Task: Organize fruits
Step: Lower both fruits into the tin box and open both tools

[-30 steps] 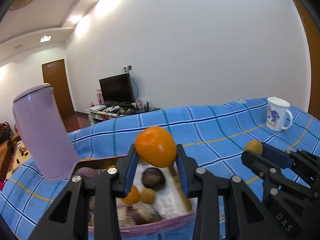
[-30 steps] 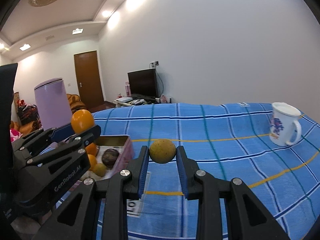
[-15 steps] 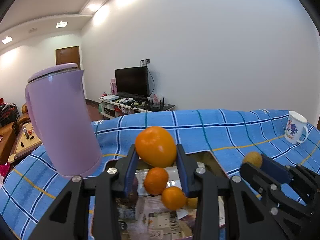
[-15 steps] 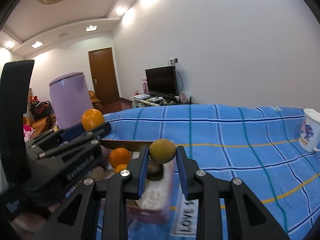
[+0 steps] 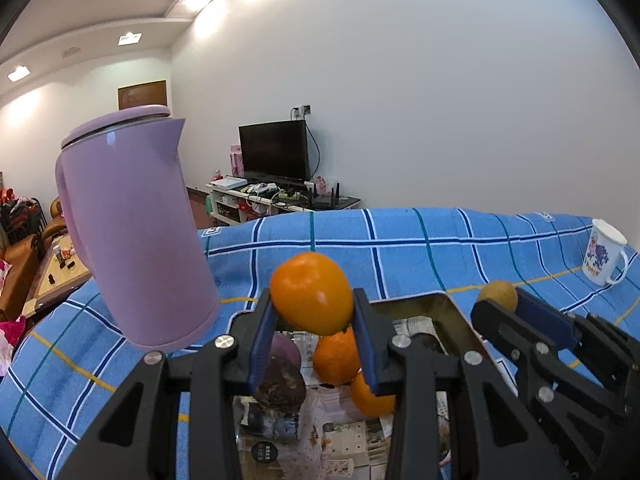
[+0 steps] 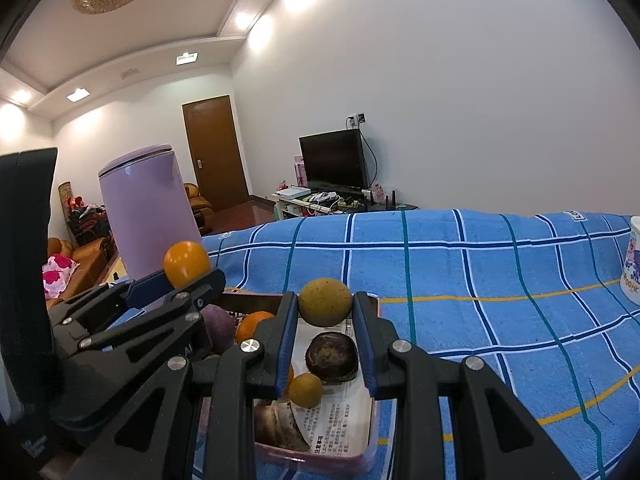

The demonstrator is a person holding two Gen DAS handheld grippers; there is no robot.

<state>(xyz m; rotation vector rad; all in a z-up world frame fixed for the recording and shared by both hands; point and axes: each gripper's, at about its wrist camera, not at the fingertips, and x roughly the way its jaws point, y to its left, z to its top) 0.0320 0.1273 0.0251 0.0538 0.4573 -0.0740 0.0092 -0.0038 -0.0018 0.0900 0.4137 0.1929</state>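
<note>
My left gripper is shut on an orange, held above a pink tray lined with newspaper. My right gripper is shut on a small yellow-brown fruit over the same tray. In the right wrist view the left gripper with its orange shows at the left. In the left wrist view the right gripper and its fruit show at the right. Inside the tray lie two oranges, a purple fruit, a dark brown fruit and a small yellow fruit.
A tall lilac jug stands just left of the tray on the blue checked cloth. A white printed mug sits at the far right. Beyond the table are a TV on a low stand, a brown door and a sofa.
Both grippers have moved left over the cloth, each keeping its fruit. They now hang over the tray, and the jug looms closer in the left wrist view.
</note>
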